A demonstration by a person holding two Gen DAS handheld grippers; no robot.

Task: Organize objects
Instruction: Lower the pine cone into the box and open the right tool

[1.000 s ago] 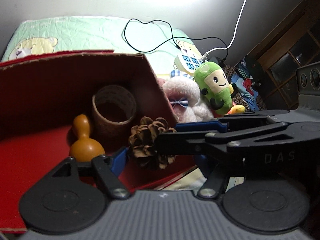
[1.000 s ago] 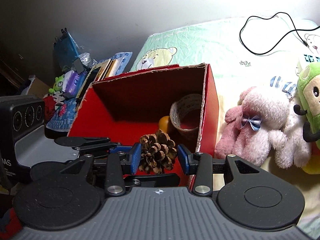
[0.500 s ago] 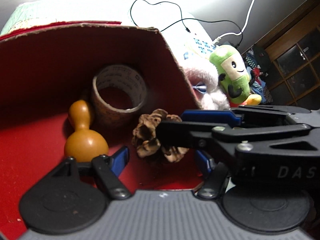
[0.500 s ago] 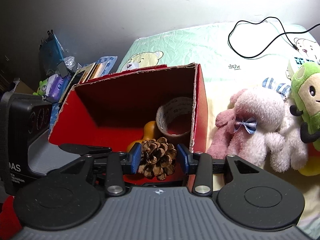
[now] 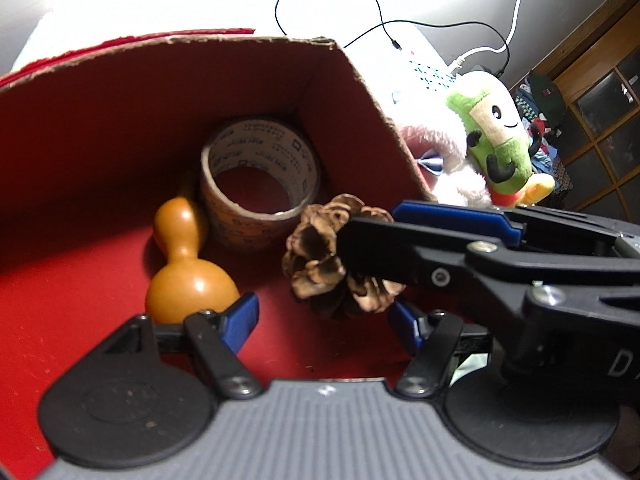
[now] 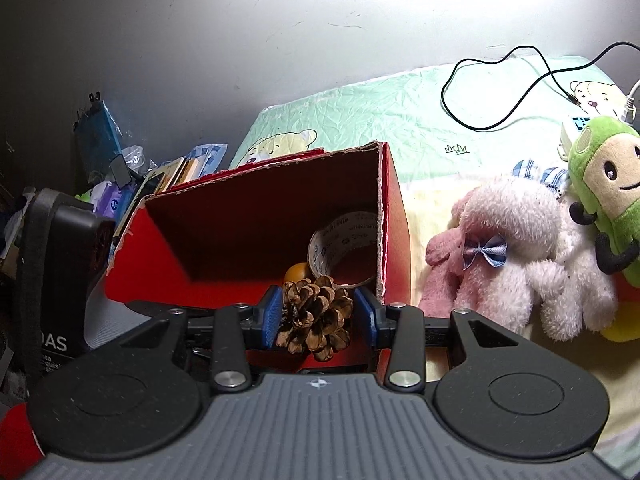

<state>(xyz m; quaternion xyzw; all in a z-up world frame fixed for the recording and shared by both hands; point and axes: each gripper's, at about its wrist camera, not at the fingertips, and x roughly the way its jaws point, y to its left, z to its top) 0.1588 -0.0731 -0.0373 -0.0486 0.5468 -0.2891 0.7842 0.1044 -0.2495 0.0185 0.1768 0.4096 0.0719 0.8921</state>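
A red cardboard box lies open toward me on the bed. Inside it stand a roll of brown tape and an orange gourd. My right gripper is shut on a brown pine cone, holding it just over the box's red floor, near the right wall. My left gripper stands open at the box's mouth with nothing between its blue pads. The cone hangs just beyond them, and the right gripper's black fingers cross in from the right.
A pink and white plush and a green plush lie right of the box. A black cable loops on the green bed cover. Books and clutter pile up at the left.
The left wrist view has dropped and tipped down toward the box's inside. The right gripper has carried the pine cone lower and deeper into the box, closer to the tape roll.
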